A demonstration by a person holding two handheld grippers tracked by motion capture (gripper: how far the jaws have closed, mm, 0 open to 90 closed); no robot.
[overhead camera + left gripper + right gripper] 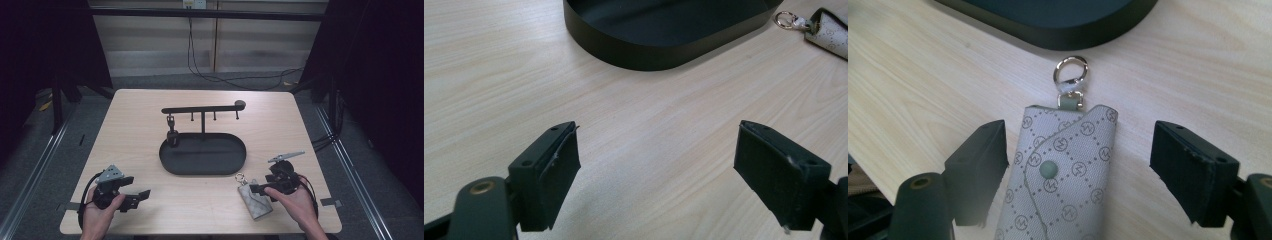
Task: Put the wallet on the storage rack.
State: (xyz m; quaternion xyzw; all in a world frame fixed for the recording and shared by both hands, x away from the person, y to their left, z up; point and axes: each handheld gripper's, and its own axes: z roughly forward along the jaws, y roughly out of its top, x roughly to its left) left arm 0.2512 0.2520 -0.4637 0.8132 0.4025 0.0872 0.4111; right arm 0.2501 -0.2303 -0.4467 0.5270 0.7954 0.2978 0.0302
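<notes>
The pouch (1060,175) lies flat at the lower middle of the right gripper view between the right gripper's (1078,165) wide-open, unpressing jaws, so closing may only pinch a fold and drop it, while the left gripper (656,165) gapes empty.

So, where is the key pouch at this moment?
In the high view the key pouch lies flat on the table at the near right, just in front of the tray. It is between the open fingers of the right gripper.
</notes>
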